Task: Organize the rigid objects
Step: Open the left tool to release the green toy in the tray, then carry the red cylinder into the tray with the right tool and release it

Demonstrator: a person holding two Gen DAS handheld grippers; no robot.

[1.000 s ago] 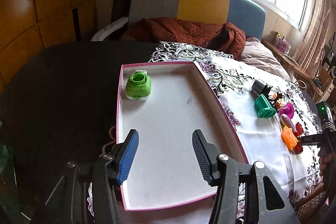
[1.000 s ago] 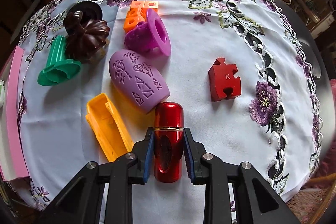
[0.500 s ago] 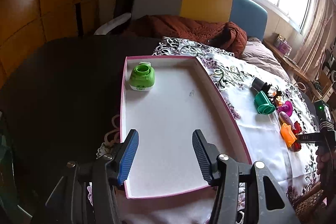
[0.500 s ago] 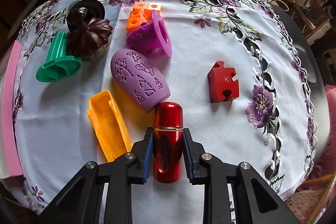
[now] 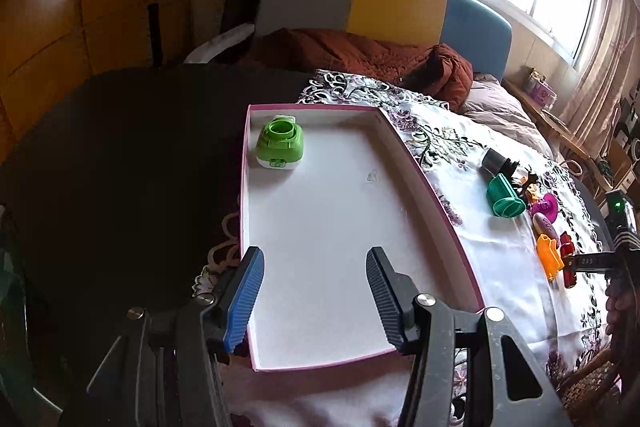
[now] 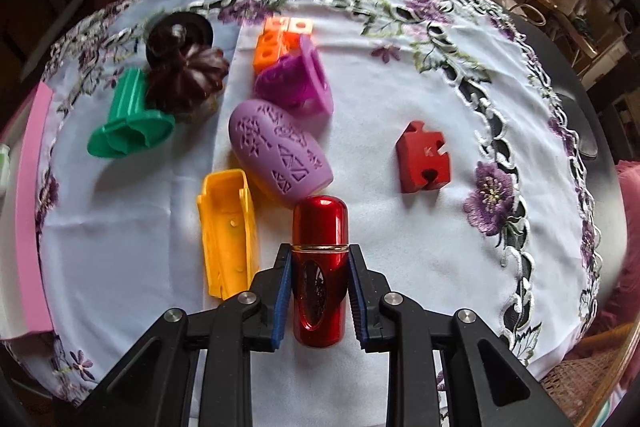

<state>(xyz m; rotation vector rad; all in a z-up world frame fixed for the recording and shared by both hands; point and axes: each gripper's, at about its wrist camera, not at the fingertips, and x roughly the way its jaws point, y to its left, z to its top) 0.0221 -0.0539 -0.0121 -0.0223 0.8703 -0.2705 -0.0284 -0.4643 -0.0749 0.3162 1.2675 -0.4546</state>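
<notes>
My right gripper (image 6: 319, 267) is shut on a shiny red capsule-shaped bottle (image 6: 319, 227), held over the white embroidered cloth (image 6: 400, 247). Around it lie a yellow trough piece (image 6: 228, 231), a purple textured egg shape (image 6: 280, 151), a magenta flanged cup (image 6: 300, 83), orange blocks (image 6: 276, 43), a red puzzle piece (image 6: 424, 157), a green cup (image 6: 128, 123) and a dark brown pumpkin shape (image 6: 188, 73). My left gripper (image 5: 314, 283) is open and empty above the near end of a pink-rimmed white tray (image 5: 432, 187), which holds a green box (image 5: 280, 145) at its far left corner.
The tray's pink rim (image 6: 34, 207) shows at the left of the right wrist view. A dark table (image 5: 120, 167) lies left of the tray. A sofa with a brown blanket (image 5: 360, 55) stands behind. The right gripper with the red bottle (image 5: 568, 261) shows at the far right.
The right gripper has lifted and drawn back a little with the red bottle. The left gripper has pulled back and tilted, so the tray looks farther away.
</notes>
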